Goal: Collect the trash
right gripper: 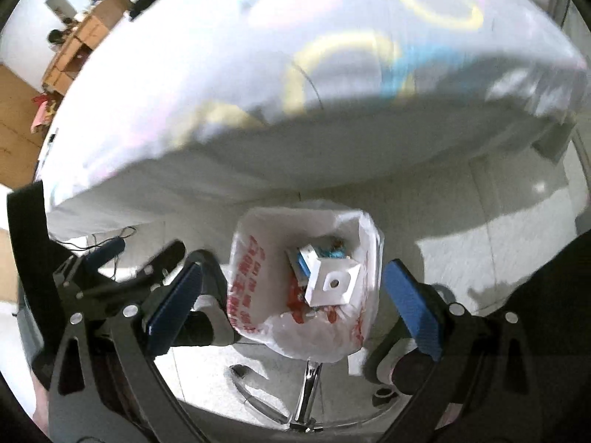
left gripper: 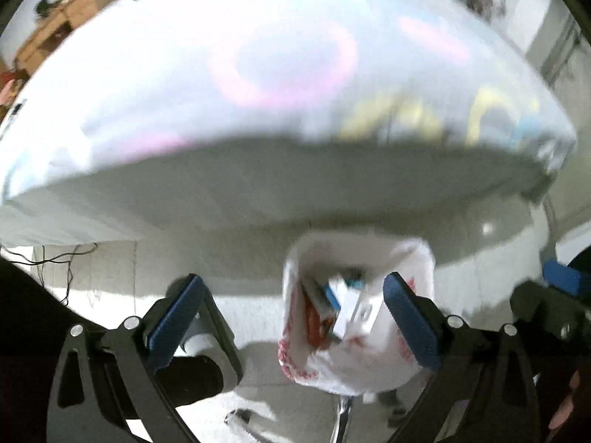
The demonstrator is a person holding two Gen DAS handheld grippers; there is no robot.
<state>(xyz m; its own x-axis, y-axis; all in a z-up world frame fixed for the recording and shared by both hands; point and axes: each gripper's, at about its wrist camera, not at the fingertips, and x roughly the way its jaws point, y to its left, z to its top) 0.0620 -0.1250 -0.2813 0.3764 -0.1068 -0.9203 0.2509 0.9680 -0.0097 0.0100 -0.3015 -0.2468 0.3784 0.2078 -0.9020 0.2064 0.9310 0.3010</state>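
The trash bag (right gripper: 303,288) sits open on the floor beside the bed (right gripper: 221,92), a white box (right gripper: 332,282) and wrappers already inside (good sign). My left claw (left gripper: 291,317) and right claw (right gripper: 291,302) hang above it, both spread wide and empty. I see nothing loose left nearby.

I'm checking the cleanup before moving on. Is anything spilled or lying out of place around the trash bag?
Nothing stands out. The white trash bag stands open on the floor beside the bed, with a white box and wrappers inside; no spill shows.

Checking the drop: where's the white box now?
Right wrist view, centre: the white box lies inside the open trash bag, on the floor before the bed.
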